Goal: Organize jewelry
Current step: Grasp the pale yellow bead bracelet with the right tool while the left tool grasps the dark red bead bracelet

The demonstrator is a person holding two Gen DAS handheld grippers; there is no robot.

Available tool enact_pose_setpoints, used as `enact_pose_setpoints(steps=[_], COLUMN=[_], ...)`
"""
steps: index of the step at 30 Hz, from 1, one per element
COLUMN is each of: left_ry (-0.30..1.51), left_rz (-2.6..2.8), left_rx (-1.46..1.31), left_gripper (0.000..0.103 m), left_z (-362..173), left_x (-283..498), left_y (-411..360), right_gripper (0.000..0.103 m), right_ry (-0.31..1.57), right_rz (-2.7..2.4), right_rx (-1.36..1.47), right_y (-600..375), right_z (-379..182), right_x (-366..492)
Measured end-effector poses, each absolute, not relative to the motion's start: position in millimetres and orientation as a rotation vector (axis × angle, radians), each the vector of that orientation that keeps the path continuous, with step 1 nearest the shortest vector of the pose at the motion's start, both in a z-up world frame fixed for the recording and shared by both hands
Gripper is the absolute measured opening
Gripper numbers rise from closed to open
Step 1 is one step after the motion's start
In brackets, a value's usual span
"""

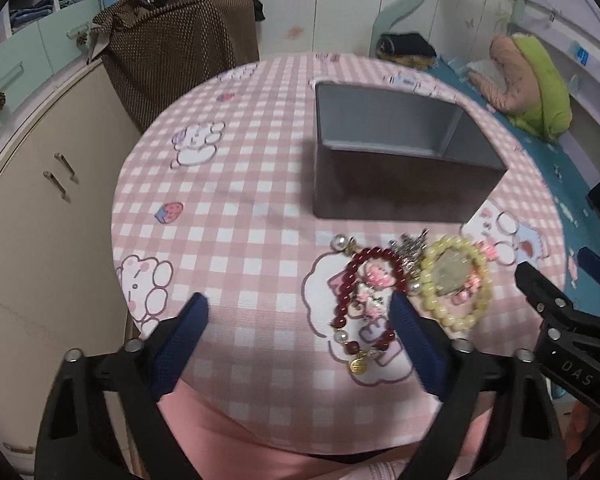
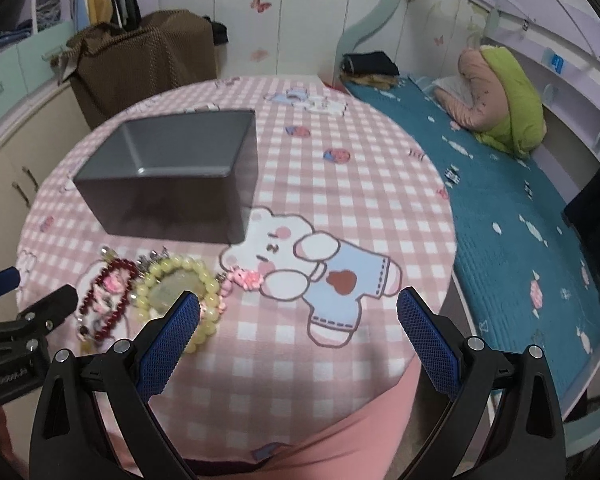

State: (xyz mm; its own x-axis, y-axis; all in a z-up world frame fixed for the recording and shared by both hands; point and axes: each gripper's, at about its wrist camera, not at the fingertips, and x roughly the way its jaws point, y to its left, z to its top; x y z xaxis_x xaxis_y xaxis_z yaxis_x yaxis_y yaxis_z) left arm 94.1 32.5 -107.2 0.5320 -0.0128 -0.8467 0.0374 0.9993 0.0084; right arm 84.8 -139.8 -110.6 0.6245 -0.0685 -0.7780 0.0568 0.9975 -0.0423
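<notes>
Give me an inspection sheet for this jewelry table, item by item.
Surface: round table, pink checked cloth with bear prints.
Job's things: red bead bracelet, yellow bead bracelet and silver charm clustered at the near edge; grey box behind them, open, looks empty.
Clutter: nothing seen.
Grippers: left gripper and right gripper both open, holding nothing.
Cables: nothing seen.
Surroundings: bed, brown bag, cabinets.

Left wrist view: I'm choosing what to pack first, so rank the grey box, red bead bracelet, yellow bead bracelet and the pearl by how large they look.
1. grey box, by far the largest.
2-3. red bead bracelet and yellow bead bracelet: they look about alike, so no ranking.
4. pearl, the smallest.
</notes>
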Motion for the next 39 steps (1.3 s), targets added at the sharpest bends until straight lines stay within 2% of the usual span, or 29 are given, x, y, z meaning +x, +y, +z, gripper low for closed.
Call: enact_pose_setpoints(steps=[6, 8, 14, 17, 23, 25, 27, 29, 31, 33, 35, 38, 39], left_ry=[1.042, 1.049, 1.064, 1.052, 1.047, 1.052, 1.065, 1.071, 1.075, 1.082, 1.087, 1.088, 1.087], left_rz=[-0.022, -0.022, -0.050, -0.067, -0.091, -0.121, -0.156, -0.184, -0.198, -0.225, -0.250, -0.272, -0.276], left_rx=[0.051, 0.054, 0.037, 0.048, 0.037, -0.009, -0.053, -0.076, -0.082, -0.098, -0.112, -0.124, -0.126], left_gripper=[0.080, 0.071, 0.068, 0.061, 0.039, 0.024, 0.013, 0.011, 0.007, 0.007, 0.007, 0.007, 0.007], left_z=[-123.3, -126.2, -130.5, -130.1, -126.9, -125.4, -124.9, -125.5, -125.8, -126.4, -126.6, -126.6, -126.8], left_x=[103.1, 104.8, 110.3, 110.6, 110.8, 111.7, 112.5, 114.5, 115.2, 115.5, 115.1, 113.3, 112.7], left_y=[34.3, 36.2, 42.3, 42.9, 48.5, 55.4, 60.1, 61.1, 60.3, 58.8, 57.2, 55.3, 55.4], right_gripper=[0.096, 0.096, 0.096, 0.096, 0.096, 0.095, 0.086, 0.071, 0.066, 0.057, 0.040, 0.025, 0.023], right_ry=[0.927, 0.936, 0.951, 0.945, 0.953, 0.953, 0.957, 0.966, 0.972, 0.967, 0.963, 0.955, 0.953], right_rz=[-0.073, -0.075, -0.065, -0.057, -0.023, -0.008, 0.024, 0.068, 0.113, 0.115, 0.115, 0.100, 0.093], right_rx=[-0.029, -0.035, -0.032, -0.033, -0.037, -0.027, -0.006, 0.043, 0.082, 0.076, 0.066, 0.057, 0.058], right_y=[-139.9, -140.2, -140.1, -140.4, -137.7, -138.0, -138.9, -141.8, -143.8, -143.4, -142.8, -144.0, -144.6], right_z=[-122.1, -125.2, -132.0, -133.1, -136.3, -137.8, -139.0, -139.8, -141.4, -141.0, -140.3, -140.2, -140.3], right_x=[92.1, 94.8, 102.3, 105.3, 108.0, 108.2, 107.9, 108.7, 110.5, 110.5, 110.0, 109.2, 109.4])
